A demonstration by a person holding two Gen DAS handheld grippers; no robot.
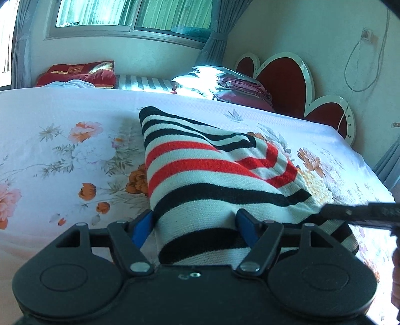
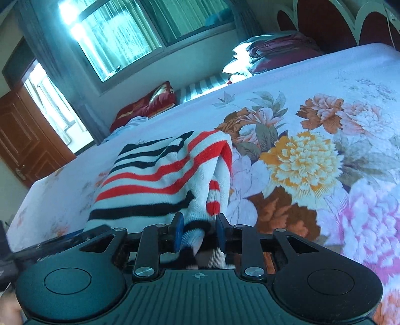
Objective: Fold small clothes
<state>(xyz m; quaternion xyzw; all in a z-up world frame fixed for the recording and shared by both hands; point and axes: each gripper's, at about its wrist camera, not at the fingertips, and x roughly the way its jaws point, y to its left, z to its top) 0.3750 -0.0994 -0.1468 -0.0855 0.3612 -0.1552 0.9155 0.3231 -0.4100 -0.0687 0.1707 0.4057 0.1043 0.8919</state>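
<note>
We see a small striped sweater (image 1: 200,170), white with black and red bands, lying bunched up on the bed (image 1: 62,155), on the near side of it and close to us. Our left gripper (image 1: 195,225) has its jaws standing wide, one on each side of the near end of the sweater, and the blue pads do not look like they press on it, so it holds nothing tight. Our right gripper (image 2: 197,232) has its jaws much closer together, with a small fold of the sweater's edge between them; the left pad touches the knit, but we cannot tell if the right pad does, so we cannot tell if it has a real hold. We think the sweater is soft, light and floppy, so it will sag and slide if we lift it in one spot. It looks best to us to pinch it at two corners or along the hem, one gripper on each side, so it hangs flat. The bed cover has big flowers in orange, pink and yellow, and it looks smooth and a bit soft under the cloth. At the far side we see pillows (image 1: 77,75), a pile of folded bedding (image 1: 240,87), a red headboard (image 1: 282,82) with round shapes on the right, a window (image 1: 130,15) with curtains, and a brown door (image 2: 27,140) on the left.
</note>
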